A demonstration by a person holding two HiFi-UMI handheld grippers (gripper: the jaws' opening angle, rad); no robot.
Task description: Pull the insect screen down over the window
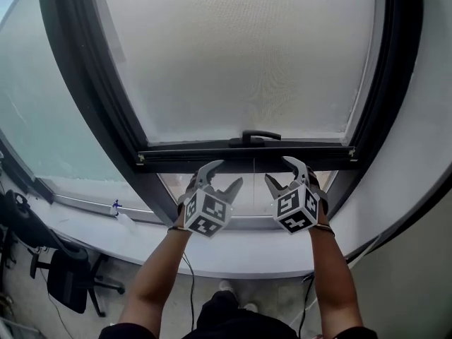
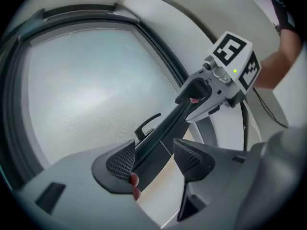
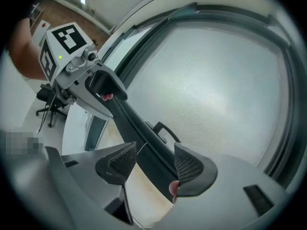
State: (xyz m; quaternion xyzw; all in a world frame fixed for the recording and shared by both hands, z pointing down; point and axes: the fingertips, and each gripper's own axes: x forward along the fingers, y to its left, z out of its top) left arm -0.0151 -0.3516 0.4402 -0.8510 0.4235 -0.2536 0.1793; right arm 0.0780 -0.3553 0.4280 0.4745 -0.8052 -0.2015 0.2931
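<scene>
Screen bar (image 1: 247, 157), low on window (image 1: 85, 83), running 9-to-3, sitting at 12 o'clock just beyond jaws; left hand-held gripper (image 1: 224, 174) and right hand-held gripper (image 1: 281, 172) hovering half-open, gripping nothing, equally near, flanking handle (image 1: 254, 137).

From where I stand I count 1 window (image 1: 74, 69), 1 insect screen (image 1: 240, 55), 1 bottom bar (image 1: 212, 155) with 1 handle (image 1: 258, 137), 2 grippers, namely the left gripper (image 1: 229, 173) and the right gripper (image 1: 277, 169), and 1 office chair (image 1: 67, 277).
</scene>
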